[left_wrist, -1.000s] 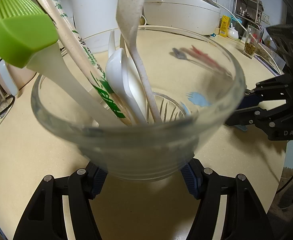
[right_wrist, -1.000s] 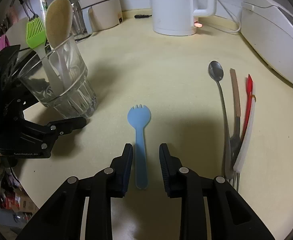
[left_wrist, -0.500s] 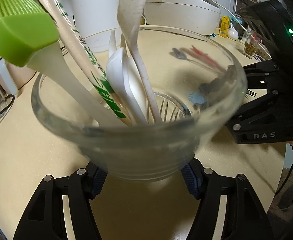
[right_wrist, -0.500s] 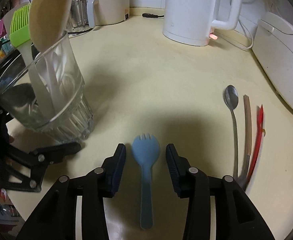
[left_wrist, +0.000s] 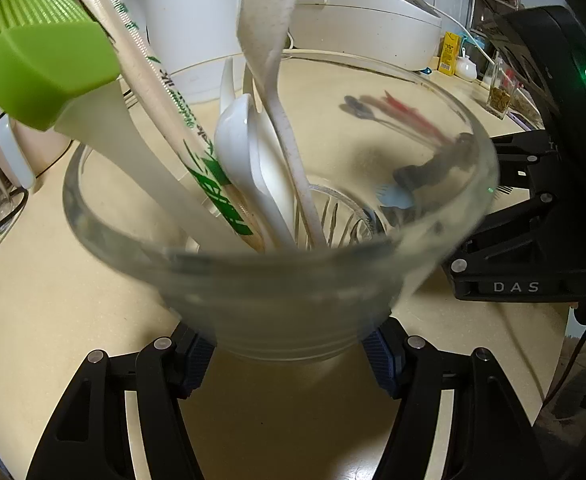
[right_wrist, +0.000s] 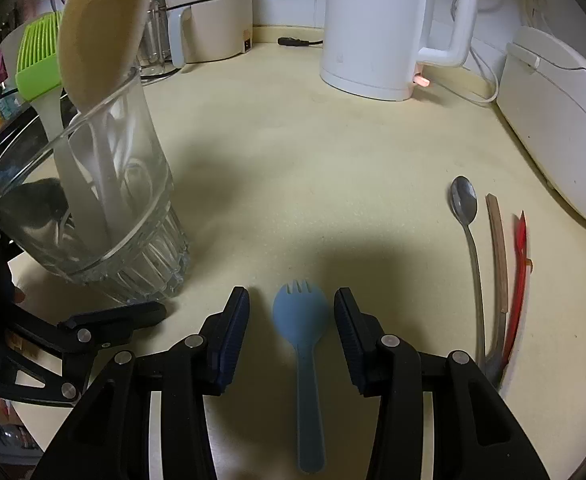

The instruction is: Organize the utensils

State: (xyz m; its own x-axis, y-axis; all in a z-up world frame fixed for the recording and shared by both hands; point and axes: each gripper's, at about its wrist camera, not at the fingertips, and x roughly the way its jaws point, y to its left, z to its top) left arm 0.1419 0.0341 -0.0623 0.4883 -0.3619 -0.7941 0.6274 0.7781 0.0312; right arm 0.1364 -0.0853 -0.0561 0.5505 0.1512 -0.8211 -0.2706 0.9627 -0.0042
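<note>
**Glass gripped on the left, blue spork between spread jaws on the right**

We hold the glass tumbler [left_wrist: 277, 280] with the left gripper [left_wrist: 289, 354], whose blue pads press against the glass on both sides near its base, so its jaws are clamped on it. The tumbler leans toward the camera and stands on the cream countertop [right_wrist: 293, 168]. Inside it we see a green silicone brush [left_wrist: 41, 68] at ten o'clock, wrapped chopsticks [left_wrist: 165, 104] with green print, a white spoon [left_wrist: 245, 160] and a speckled beige spoon [left_wrist: 269, 40] rising toward twelve o'clock.

In the right wrist view, the right gripper [right_wrist: 291, 320] stands with its jaws apart, one on each side of the blue spork [right_wrist: 303, 336]. The pads do not touch it; bare counter shows on both sides of its head. The spork lies flat, tines toward twelve o'clock, handle running to six o'clock. The tumbler sits at nine o'clock from the spork.

At three o'clock from the spork, well apart, lie a metal spoon [right_wrist: 467, 240], a wooden stick [right_wrist: 499, 248] and a red utensil [right_wrist: 519, 272], side by side. A white kettle [right_wrist: 381, 28] stands at twelve o'clock, and a white rice cooker [right_wrist: 557, 120] at two o'clock.
</note>
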